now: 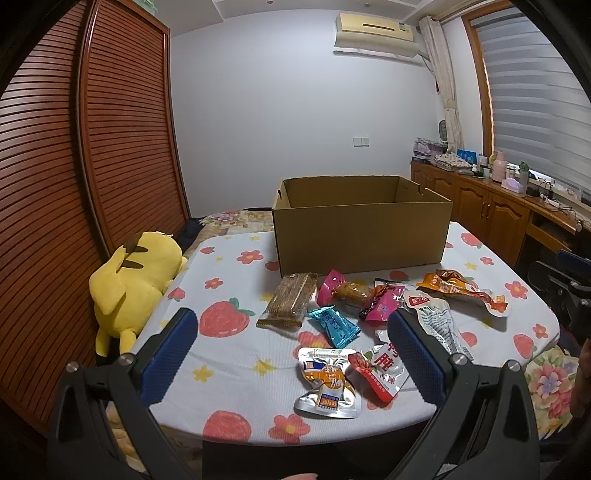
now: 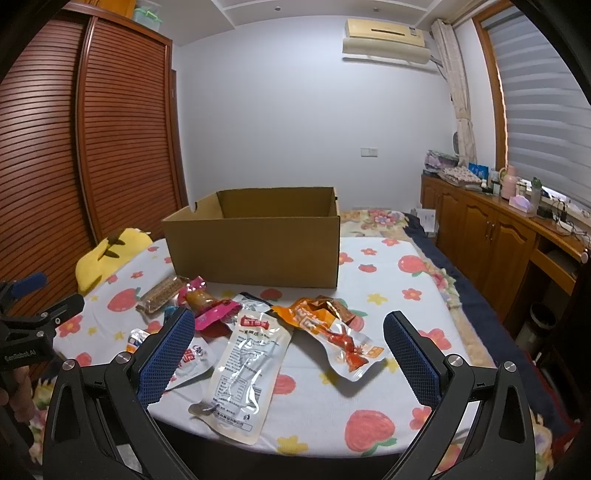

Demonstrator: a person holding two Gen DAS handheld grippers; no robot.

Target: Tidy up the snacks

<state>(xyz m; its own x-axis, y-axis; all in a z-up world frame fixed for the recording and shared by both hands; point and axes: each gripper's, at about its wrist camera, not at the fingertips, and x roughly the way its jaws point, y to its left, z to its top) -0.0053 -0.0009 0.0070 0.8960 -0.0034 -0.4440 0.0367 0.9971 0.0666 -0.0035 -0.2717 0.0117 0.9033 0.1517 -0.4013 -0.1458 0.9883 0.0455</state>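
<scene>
"GenRobot.AI" on left tool (image 2: 27, 291) (jaws apart), snacks (image 2: 242, 369) nearby

This was a home bedroom. Left of the jaws stood a tall wardrobe (image 1: 110, 122) with slatted wooden doors, and a yellow plush toy (image 1: 136, 284) lay just beside it. Straight ahead, beyond the jaws, a table (image 1: 236, 354) under a strawberry-and-flower cloth sat against a bed with a floral quilt (image 2: 373, 216). High on the far wall hung an air conditioner (image 1: 375, 31). To the right of the jaws ran low wooden cabinets (image 2: 480, 229) cluttered with bottles and folded cloth, under a window with striped blinds (image 2: 546, 99) and a tied-back curtain (image 2: 458, 88).
</scene>
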